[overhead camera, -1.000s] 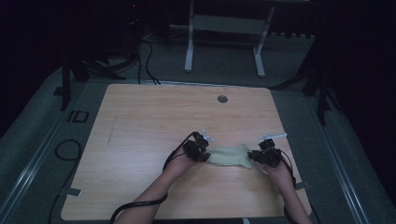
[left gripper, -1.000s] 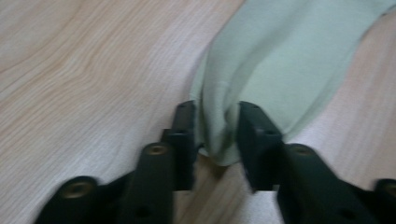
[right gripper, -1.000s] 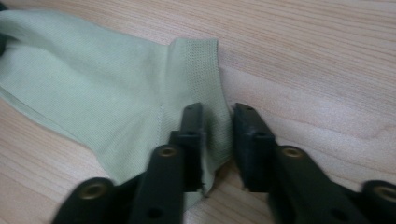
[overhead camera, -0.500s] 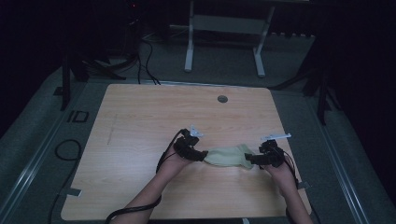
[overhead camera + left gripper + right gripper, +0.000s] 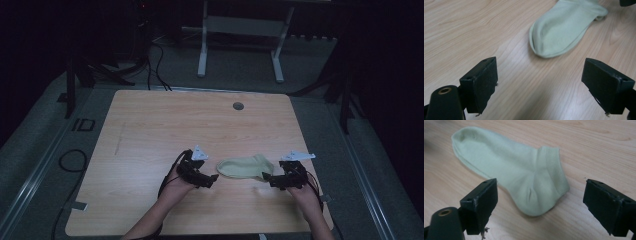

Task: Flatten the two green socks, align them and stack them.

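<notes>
Nearest the person, the left tool (image 5: 212, 178) and the right tool (image 5: 267, 180) rest low over the wooden surface (image 5: 150, 130), each released with its jaws spread wide and nothing between them. Between the two tools, a pale green sock (image 5: 245, 166) lies flat on the surface, toe toward the left tool, cuff and heel toward the right. Farther off, a round grommet (image 5: 238, 106) sits near the far edge.
</notes>
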Available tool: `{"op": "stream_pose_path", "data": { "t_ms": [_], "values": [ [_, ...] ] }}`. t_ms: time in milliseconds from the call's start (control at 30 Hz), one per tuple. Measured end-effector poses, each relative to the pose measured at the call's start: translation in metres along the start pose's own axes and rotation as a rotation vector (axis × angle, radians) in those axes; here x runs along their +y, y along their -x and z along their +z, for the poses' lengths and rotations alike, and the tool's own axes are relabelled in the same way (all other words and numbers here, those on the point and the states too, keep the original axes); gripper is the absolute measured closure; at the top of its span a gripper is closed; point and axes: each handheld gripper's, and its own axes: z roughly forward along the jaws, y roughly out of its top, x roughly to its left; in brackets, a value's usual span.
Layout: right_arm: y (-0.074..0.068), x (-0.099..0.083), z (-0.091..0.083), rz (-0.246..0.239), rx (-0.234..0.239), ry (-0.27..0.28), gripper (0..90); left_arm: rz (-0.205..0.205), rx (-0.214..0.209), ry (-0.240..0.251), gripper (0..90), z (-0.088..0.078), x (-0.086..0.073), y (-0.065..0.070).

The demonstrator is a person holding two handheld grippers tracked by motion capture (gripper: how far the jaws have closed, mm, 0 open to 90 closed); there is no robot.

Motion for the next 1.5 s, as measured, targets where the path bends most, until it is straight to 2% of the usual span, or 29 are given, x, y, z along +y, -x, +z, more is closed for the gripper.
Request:
{"op": "stream_pose_path", "data": {
  "t_ms": [167,300,433,533,600,700,867,967,1000,1033,1100,1300,1500],
  "values": [
    [-0.003,-0.01,-0.003,-0.032,0.009,0.021,12.4,0.03,0.027,-0.01,12.5,-0.006,-0.016,0.002],
    [-0.004,-0.018,-0.002,-0.039,0.014,0.016,12.3,0.004,0.038,0.011,11.2,-0.014,-0.029,0.001],
    [-0.006,-0.028,-0.001,-0.057,0.018,0.05,13.0,0.009,0.054,0.022,10.7,-0.022,-0.038,0.002],
    [-0.008,-0.035,0.001,-0.057,0.013,0.053,12.9,-0.01,0.065,0.05,10.7,-0.028,-0.047,0.001],
    [-0.009,-0.039,-0.001,-0.058,0.004,0.061,12.9,-0.006,0.083,0.06,10.8,-0.031,-0.053,0.001],
    [-0.009,-0.042,-0.004,-0.051,0.01,0.087,12.9,-0.024,0.097,0.069,11.2,-0.037,-0.061,0.001],
    [-0.013,-0.048,-0.01,-0.047,0.006,0.092,12.9,-0.007,0.102,0.066,11.2,-0.044,-0.068,0.003],
    [-0.017,-0.055,-0.014,-0.052,0.005,0.098,12.9,-0.042,0.1,0.071,11.2,-0.047,-0.073,0.0],
    [-0.017,-0.055,-0.014,-0.052,0.005,0.098,12.9,-0.042,0.1,0.071,11.0,-0.047,-0.073,0.0],
    [-0.018,-0.058,-0.015,-0.062,0.011,0.095,12.9,-0.056,0.128,0.083,10.1,-0.048,-0.076,-0.002],
    [-0.018,-0.06,-0.016,-0.061,0.01,0.097,12.9,-0.069,0.132,0.082,8.3,-0.049,-0.078,-0.004],
    [-0.018,-0.068,-0.023,-0.053,0.013,0.122,12.9,-0.075,0.131,0.083,7.7,-0.052,-0.088,-0.005],
    [-0.017,-0.074,-0.027,-0.058,-0.006,0.13,12.9,-0.074,0.133,0.077,7.8,-0.057,-0.097,-0.005]
  ]
}}
